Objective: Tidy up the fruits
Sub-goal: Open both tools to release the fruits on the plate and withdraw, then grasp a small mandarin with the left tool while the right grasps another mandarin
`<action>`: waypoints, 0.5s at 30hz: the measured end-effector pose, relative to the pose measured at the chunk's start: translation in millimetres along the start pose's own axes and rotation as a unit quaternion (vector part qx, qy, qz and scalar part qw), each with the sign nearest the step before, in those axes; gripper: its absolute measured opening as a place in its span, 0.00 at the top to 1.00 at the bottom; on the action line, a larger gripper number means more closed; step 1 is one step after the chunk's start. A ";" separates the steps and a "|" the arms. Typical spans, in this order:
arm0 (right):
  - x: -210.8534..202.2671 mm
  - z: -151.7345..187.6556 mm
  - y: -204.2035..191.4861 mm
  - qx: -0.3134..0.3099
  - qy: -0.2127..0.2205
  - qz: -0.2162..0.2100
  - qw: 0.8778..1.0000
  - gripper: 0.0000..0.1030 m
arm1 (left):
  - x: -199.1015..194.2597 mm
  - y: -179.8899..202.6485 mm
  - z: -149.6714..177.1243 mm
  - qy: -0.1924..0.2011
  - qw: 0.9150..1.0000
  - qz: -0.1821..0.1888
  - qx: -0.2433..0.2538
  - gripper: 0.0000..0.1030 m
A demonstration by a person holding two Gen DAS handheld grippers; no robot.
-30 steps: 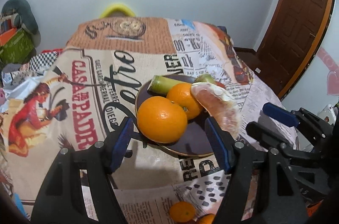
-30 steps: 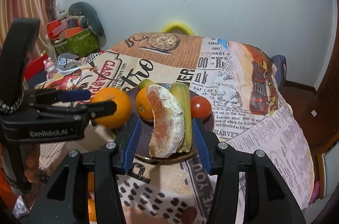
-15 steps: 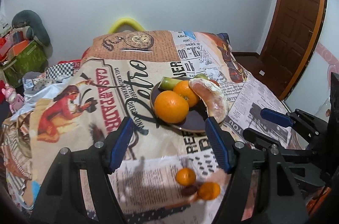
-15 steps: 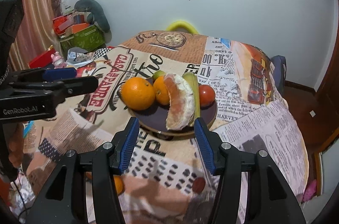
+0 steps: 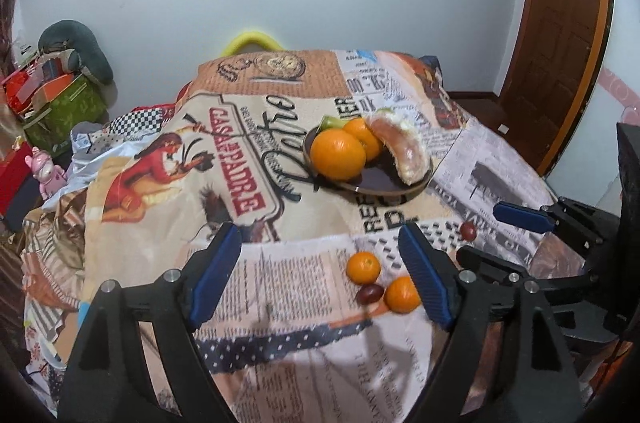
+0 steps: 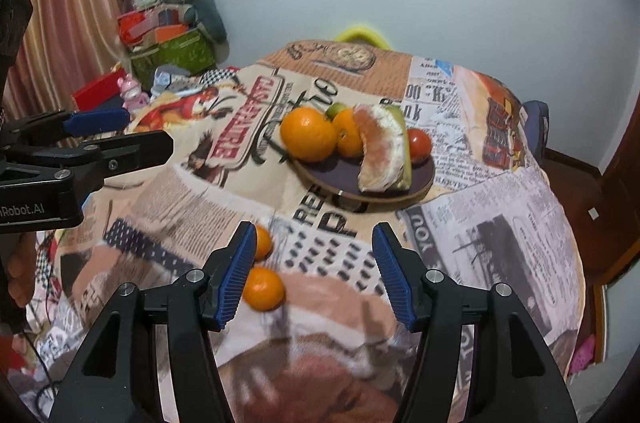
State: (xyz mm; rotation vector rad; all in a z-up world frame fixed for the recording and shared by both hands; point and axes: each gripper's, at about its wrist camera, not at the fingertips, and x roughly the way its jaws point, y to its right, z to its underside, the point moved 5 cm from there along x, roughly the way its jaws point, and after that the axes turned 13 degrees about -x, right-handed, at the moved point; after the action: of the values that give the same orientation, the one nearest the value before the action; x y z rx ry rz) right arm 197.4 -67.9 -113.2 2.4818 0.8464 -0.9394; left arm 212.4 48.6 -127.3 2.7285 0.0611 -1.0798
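Observation:
A dark plate [image 5: 376, 187] [image 6: 352, 197] on the printed cloth holds a large orange [image 5: 338, 155] [image 6: 308, 133], a smaller orange [image 5: 365, 137] [image 6: 348, 139], a peeled citrus segment [image 5: 402, 153] [image 6: 380, 151], a green-skinned fruit [image 6: 405, 147] and a tomato [image 6: 420, 143]. Two small mandarins [image 5: 363, 267] [image 6: 264, 289] and a dark grape [image 5: 370, 294] lie loose on the cloth nearer me. My left gripper [image 5: 319, 237] [image 6: 150, 129] hovers back from the plate, its jaws opening with nothing between them. My right gripper [image 6: 316, 235] [image 5: 500, 235] is also back from the plate, jaws opening, empty.
Another dark grape [image 5: 468, 231] lies on the cloth near the right gripper. Boxes and a green bag [image 6: 172, 51] pile up at the far left by a curtain. A wooden door [image 5: 560, 23] stands at the right. The cloth drops off at its edges.
Both grippers have pulled back from the plate and their jaws have widened. The large orange and the peeled segment, earlier between the fingers, now rest on the plate, farther away.

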 end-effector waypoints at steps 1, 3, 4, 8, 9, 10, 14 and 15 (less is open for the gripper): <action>1.0 2.6 -2.4 -0.001 -0.004 -0.002 1.000 0.45 | 0.0 -1.9 4.1 -0.002 1.000 -0.001 0.000 0.21; 5.2 7.6 -6.1 -0.002 -0.013 -0.007 1.000 0.45 | 0.8 -6.3 11.3 -0.007 1.000 -0.005 0.000 0.21; 7.8 9.9 -8.0 -0.003 -0.017 -0.009 1.000 0.45 | 2.0 -9.0 15.3 -0.010 1.000 -0.008 0.001 0.21; 19.6 17.7 -16.2 -0.009 -0.033 -0.016 0.999 0.45 | 9.4 -17.9 27.0 -0.021 1.000 -0.016 0.001 0.21; 24.3 19.7 -17.9 -0.009 -0.039 -0.019 0.999 0.45 | 12.0 -19.6 29.2 -0.024 1.000 -0.017 -0.001 0.21; 27.9 21.3 -19.5 -0.008 -0.043 -0.023 0.999 0.45 | 15.9 -22.0 32.0 -0.030 0.999 -0.018 -0.003 0.21; 43.3 27.6 -27.5 -0.008 -0.057 -0.039 0.998 0.45 | 29.1 -29.1 39.7 -0.046 0.999 -0.019 -0.013 0.21; 46.1 28.5 -29.1 -0.009 -0.060 -0.043 0.997 0.45 | 31.9 -30.1 41.1 -0.049 0.999 -0.019 -0.014 0.21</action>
State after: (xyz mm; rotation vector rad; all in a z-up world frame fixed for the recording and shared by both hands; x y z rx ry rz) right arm 192.9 -41.6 -168.6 2.3634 0.9230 -1.0923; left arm 204.7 68.4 -183.6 2.6549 0.1117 -1.2114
